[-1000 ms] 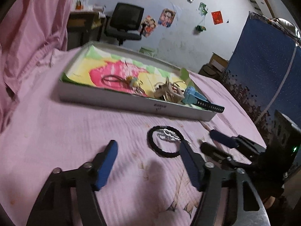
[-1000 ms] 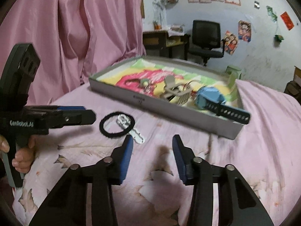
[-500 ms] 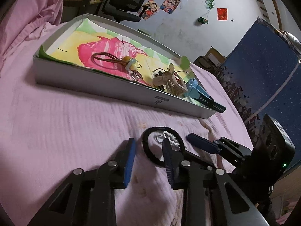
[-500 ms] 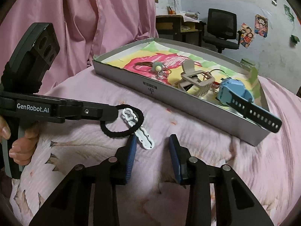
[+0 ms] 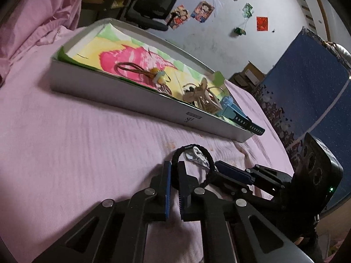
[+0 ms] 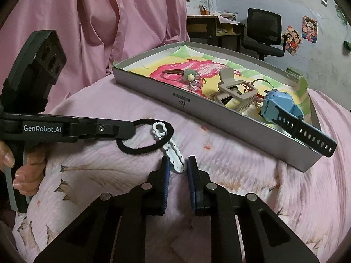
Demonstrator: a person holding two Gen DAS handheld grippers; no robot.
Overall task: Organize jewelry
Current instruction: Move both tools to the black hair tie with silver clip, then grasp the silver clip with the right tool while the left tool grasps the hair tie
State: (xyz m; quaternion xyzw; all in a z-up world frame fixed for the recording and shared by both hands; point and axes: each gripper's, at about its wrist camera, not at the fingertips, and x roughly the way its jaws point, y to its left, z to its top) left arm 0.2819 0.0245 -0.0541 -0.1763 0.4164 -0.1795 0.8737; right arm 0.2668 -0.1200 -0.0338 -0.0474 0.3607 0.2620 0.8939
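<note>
The left gripper pinches the soft, limp black band. The right gripper, narrowly parted, straddles the stiff white clip, likely light and slippery; its near end looks the best hold.

The left wrist view sits low over the pink bedsheet, looking forward along its own fingers toward the long side wall of the grey tray, with the poster wall and office chair behind. It is tilted, so the bed runs uphill to the left. The right wrist view looks from the other side, close above the bedsheet, facing the same tray at an angle, the pink curtain to its left. Both views share the tray, the black hair tie on the bed, the chair, and each other's gripper body.
</note>
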